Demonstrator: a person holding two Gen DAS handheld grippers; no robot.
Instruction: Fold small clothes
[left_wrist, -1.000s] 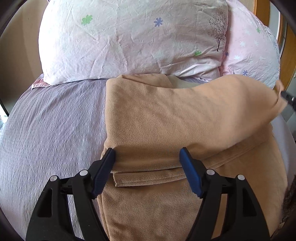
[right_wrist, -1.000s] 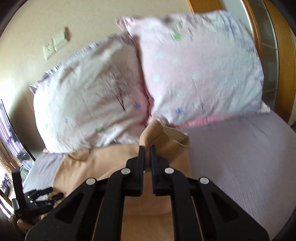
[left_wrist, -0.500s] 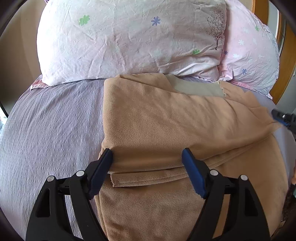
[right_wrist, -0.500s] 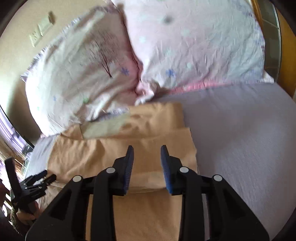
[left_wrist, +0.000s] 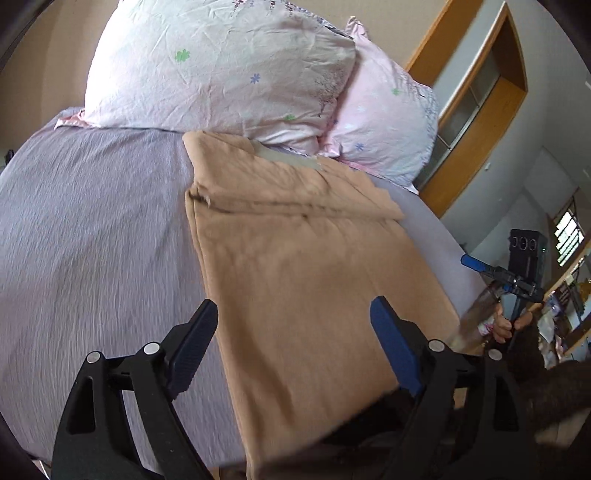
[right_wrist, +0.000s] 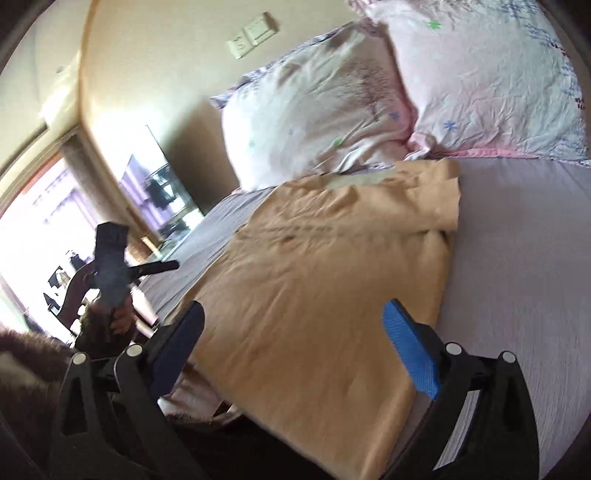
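A tan garment (left_wrist: 295, 258) lies flat on the lilac bed sheet (left_wrist: 92, 229), its far part folded over toward me, its near end hanging over the bed's front edge. It also shows in the right wrist view (right_wrist: 332, 280). My left gripper (left_wrist: 295, 332) is open and empty, raised above the garment's near part. My right gripper (right_wrist: 295, 339) is open and empty, raised above the garment's near right part. The right gripper also shows at the far right of the left wrist view (left_wrist: 480, 264), and the left gripper at the left of the right wrist view (right_wrist: 155, 267).
Two pale floral pillows (left_wrist: 221, 70) (left_wrist: 384, 122) lean at the bed's head, just behind the garment. A wooden frame (left_wrist: 476, 122) stands to the right. A wall with switches (right_wrist: 253, 35) and a bright window (right_wrist: 33, 221) are to the left.
The right gripper let go of the garment's corner, laying the fold down, and opened wide. Both grippers drew back toward the bed's near edge and rose.
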